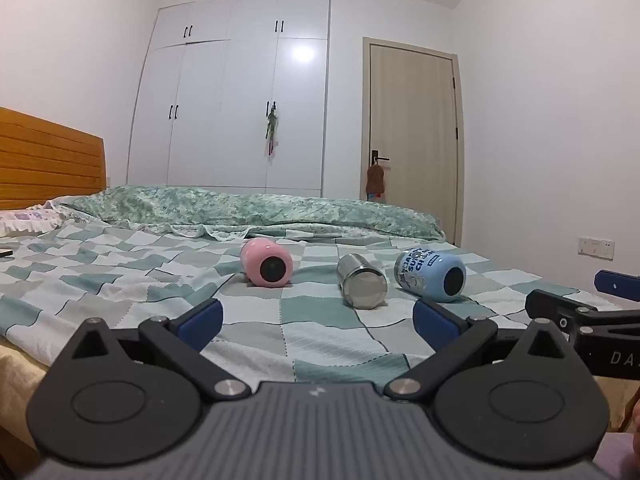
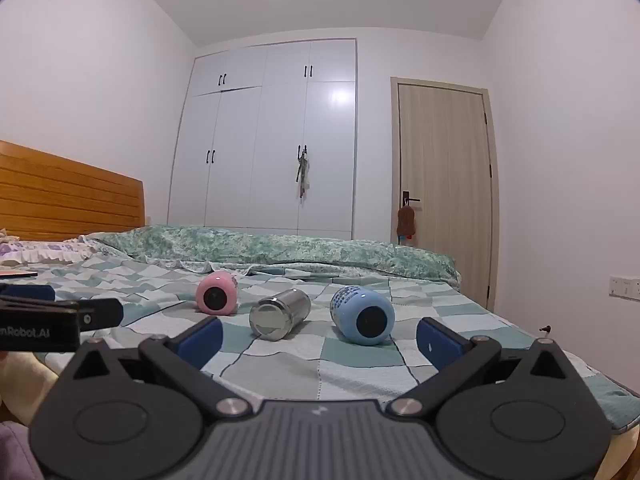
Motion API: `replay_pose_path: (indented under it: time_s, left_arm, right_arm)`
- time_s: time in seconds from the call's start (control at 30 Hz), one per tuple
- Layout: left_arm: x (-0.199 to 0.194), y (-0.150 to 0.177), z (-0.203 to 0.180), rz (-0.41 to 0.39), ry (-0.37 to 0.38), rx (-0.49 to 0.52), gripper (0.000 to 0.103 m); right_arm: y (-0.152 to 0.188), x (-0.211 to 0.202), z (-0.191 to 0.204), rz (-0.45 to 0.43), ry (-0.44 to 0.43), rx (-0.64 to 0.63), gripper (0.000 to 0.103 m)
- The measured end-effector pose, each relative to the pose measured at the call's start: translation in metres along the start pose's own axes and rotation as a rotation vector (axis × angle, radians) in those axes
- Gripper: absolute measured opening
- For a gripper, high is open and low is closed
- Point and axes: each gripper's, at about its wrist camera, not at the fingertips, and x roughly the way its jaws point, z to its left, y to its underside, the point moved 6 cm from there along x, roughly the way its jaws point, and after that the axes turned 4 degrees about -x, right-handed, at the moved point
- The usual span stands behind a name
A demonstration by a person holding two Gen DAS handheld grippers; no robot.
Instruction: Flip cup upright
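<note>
Left wrist view: my left gripper (image 1: 318,320) hangs low over the bed (image 1: 120,280), fingers wide apart, holding nothing. Three cups lie on their sides ahead in a row: pink cup (image 1: 267,263), steel cup (image 1: 362,286), blue cup (image 1: 431,275), all well apart from the gripper, bases toward me. Part of the right gripper (image 1: 580,312) pokes in at the right edge.

Right wrist view: right gripper (image 2: 320,336), fingers also spread, nothing held. Same row, pink cup (image 2: 217,294), steel cup (image 2: 280,313), blue cup (image 2: 362,315); blue sits nearest, roughly ahead of it. Left gripper (image 2: 60,314) shows at the left edge.

Handling guess: rigid, light cylinders; steel likely slick, and any of them can roll on the soft checked sheet. I'd clamp across mid-body, then rotate. Standing one upright on bedding may wobble.

Room: folded green quilt (image 2: 280,246) behind the cups, wooden headboard (image 2: 60,196), white wardrobe (image 2: 272,140), door (image 2: 444,184).
</note>
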Motion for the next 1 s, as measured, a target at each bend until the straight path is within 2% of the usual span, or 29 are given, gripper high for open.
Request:
replay_pose_path:
  time_s: [1.0]
  left_arm:
    - [-0.0043,-0.0029,0.0000,-0.027,0.001,0.027,0.103]
  right_arm:
    - [-0.0016,-0.0024,0.0004,-0.010,0.001,0.003,0.103]
